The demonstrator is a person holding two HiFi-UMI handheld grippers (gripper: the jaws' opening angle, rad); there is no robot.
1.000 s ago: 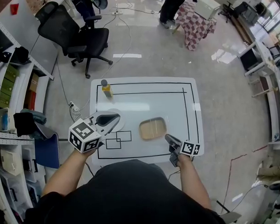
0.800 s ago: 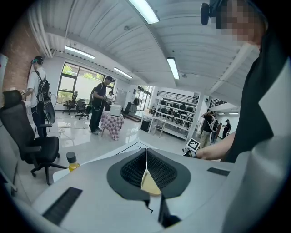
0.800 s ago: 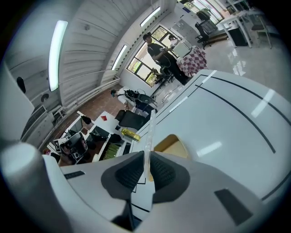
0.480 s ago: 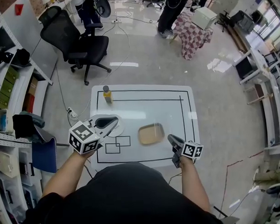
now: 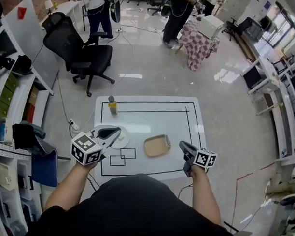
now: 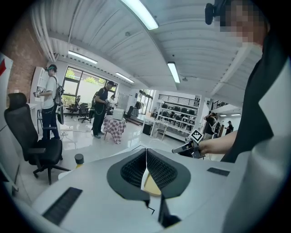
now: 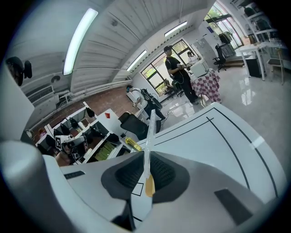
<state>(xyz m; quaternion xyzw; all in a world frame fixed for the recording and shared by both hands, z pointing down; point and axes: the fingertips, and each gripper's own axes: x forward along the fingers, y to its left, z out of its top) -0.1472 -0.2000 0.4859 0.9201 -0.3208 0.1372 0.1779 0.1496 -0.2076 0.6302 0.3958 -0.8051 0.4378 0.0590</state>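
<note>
Left gripper (image 5: 116, 132) and right gripper (image 5: 182, 145) jaws pressed together, empty; I judge the tan tray (image 5: 156, 145) between them light, stiff, best pinched at its rim.

Glossy grey floor (image 5: 150, 66) runs under a white table (image 5: 179, 123) marked with black lines. 1 black office chair (image 5: 82, 52) stands beyond it, and shelves (image 5: 13, 90) line the left wall. A table with a checked cloth (image 5: 198, 43) stands farther off. Strip lights (image 6: 144, 11) glow on the ribbed ceiling, and windows (image 6: 75, 82) fill the far wall.
</note>
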